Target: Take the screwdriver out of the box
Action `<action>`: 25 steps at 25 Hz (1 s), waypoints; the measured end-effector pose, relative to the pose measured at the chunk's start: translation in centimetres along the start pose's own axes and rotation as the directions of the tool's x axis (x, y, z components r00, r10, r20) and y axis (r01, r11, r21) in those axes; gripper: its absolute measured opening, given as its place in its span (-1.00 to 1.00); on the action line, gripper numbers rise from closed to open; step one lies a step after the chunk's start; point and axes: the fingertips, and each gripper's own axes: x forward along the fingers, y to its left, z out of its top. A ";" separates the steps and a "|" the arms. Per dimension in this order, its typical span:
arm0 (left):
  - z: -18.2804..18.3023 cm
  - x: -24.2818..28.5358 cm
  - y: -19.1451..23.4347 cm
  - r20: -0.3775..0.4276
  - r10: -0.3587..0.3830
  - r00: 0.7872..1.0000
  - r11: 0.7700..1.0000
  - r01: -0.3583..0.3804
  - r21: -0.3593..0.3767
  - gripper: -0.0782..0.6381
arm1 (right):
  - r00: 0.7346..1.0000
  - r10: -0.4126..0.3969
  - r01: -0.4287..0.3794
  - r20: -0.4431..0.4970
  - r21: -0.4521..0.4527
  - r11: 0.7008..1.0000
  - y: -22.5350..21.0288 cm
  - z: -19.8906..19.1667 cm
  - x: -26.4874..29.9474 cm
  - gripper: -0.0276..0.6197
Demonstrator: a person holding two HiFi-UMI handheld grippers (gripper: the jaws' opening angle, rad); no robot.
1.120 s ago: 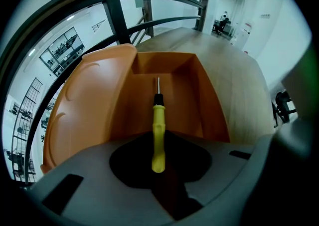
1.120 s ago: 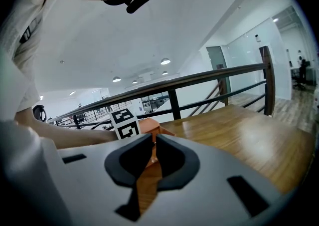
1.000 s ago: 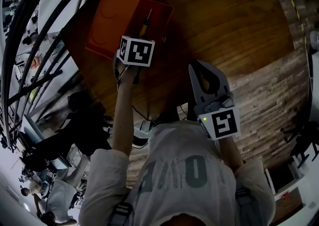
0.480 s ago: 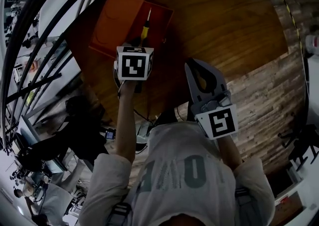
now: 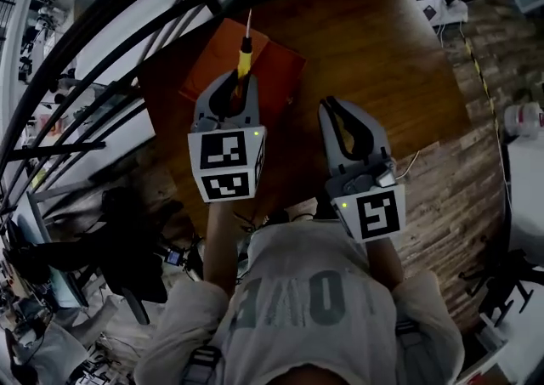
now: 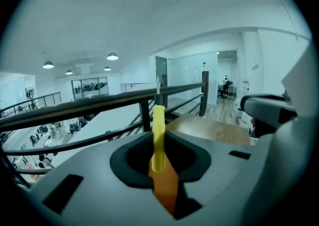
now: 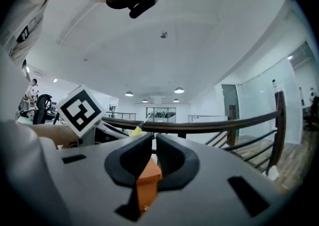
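My left gripper (image 5: 240,84) is shut on the yellow handle of the screwdriver (image 5: 244,58), held up above the orange box (image 5: 280,77), with the metal tip pointing away from me. In the left gripper view the screwdriver (image 6: 158,122) stands upright between the jaws of that gripper (image 6: 159,142), against the railing. The box sits on the round wooden table (image 5: 374,52). My right gripper (image 5: 328,106) hangs to the right, shut and holding nothing. The right gripper view shows its jaws (image 7: 153,142) nearly touching, and the left gripper's marker cube (image 7: 79,110) to the left.
A black railing (image 5: 127,35) curves along the table's left and far side, with an open lower floor beyond it. A power strip (image 5: 442,9) lies on the plank floor (image 5: 459,171) at the upper right. The person's torso fills the bottom of the head view.
Both grippers have risen. The left one has lifted the screwdriver up out of the orange box and tipped from pointing steeply down toward level.
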 end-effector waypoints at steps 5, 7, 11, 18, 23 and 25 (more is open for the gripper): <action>4.6 -5.5 1.3 0.223 0.105 0.969 0.994 -0.103 -0.020 -0.56 | 0.995 -0.020 0.024 0.102 -0.041 0.999 0.0 4.0 -0.1 -0.81; 5.6 -8.1 1.5 0.296 0.127 0.947 0.992 -0.124 -0.030 -0.56 | 0.991 -0.013 0.017 0.133 -0.036 0.999 0.8 5.1 -0.4 -0.81; 7.4 -12.4 1.5 0.478 0.186 0.859 0.982 -0.171 -0.075 -0.56 | 0.985 0.008 -0.002 0.173 -0.040 0.999 2.0 6.2 -0.3 -0.81; 7.0 -16.4 1.6 0.598 0.239 0.765 0.968 -0.239 -0.080 -0.56 | 0.981 0.039 -0.032 0.191 -0.035 0.999 4.5 6.5 0.1 -0.81; 6.7 -16.2 2.0 0.595 0.233 0.769 0.970 -0.230 -0.081 -0.56 | 0.984 0.045 -0.039 0.174 -0.039 0.998 5.0 6.1 0.4 -0.81; 6.7 -16.2 2.2 0.597 0.235 0.767 0.969 -0.230 -0.087 -0.56 | 0.985 0.039 -0.032 0.166 -0.042 0.999 5.0 5.9 0.5 -0.82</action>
